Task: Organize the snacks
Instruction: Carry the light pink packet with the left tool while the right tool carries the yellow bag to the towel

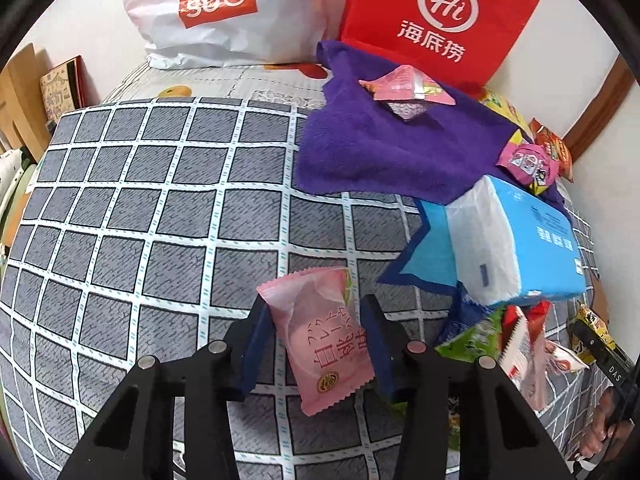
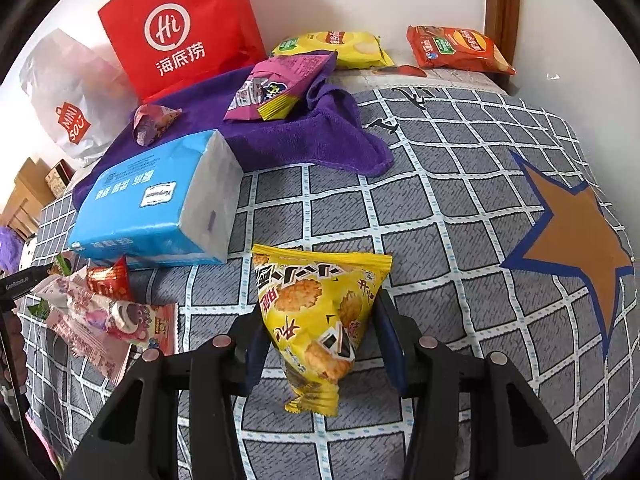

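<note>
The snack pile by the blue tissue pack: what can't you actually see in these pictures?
- Left wrist view: the green packet is mostly hidden under the tissue pack.
- Right wrist view: the pink bear packet is cut off by the left edge.
- Both views: the red bag's contents are hidden by its walls.

A grey bedsheet with white grid lines (image 1: 160,216) bears a plain purple towel (image 1: 384,148), a pale pink snack packet (image 1: 324,336) and a yellow triangular snack packet (image 2: 320,312).

"MINI SO" is being shown in white on the red logo of the white plastic bag (image 1: 224,12). "Hi" in a circle, with 海底捞 beneath, is being displayed on the red paper bag (image 1: 436,20). Print on the blue tissue pack (image 2: 148,204) is being left unreadable.
</note>
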Demonstrator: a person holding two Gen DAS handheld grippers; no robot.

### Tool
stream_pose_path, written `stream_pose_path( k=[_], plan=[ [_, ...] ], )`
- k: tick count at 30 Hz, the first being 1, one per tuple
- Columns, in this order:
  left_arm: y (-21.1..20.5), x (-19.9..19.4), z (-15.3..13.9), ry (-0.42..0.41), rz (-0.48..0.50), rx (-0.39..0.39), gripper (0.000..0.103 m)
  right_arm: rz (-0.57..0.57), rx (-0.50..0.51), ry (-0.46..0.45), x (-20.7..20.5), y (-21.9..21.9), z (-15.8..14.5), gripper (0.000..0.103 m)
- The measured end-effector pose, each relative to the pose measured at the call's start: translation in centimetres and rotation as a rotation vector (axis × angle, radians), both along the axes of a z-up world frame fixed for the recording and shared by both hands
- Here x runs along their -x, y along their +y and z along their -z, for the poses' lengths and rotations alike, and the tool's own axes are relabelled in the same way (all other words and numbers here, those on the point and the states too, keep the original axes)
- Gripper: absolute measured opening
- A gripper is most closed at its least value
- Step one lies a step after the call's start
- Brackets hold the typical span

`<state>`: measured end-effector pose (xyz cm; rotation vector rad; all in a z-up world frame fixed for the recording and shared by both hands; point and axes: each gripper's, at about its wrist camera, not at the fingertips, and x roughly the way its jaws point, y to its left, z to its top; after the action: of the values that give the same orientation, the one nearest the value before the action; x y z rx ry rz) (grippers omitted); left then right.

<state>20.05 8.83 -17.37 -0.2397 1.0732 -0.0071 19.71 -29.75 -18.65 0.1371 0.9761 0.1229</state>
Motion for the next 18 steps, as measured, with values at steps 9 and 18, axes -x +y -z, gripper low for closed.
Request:
stream_pose_path(
  k=[9, 18],
  plan=[
    [-0.5, 1.7, -2.7, -0.033, 0.024, 0.011, 0.043, -0.02, -0.001, -0.047, 1.8, 0.4, -2.3, 0.045],
    [-2.1, 3.4, -7.0, -0.096, 0.06, 0.033, 0.043, -0.033, -0.012, -0.099, 3.7, 0.6, -5.9, 0.045]
  ],
)
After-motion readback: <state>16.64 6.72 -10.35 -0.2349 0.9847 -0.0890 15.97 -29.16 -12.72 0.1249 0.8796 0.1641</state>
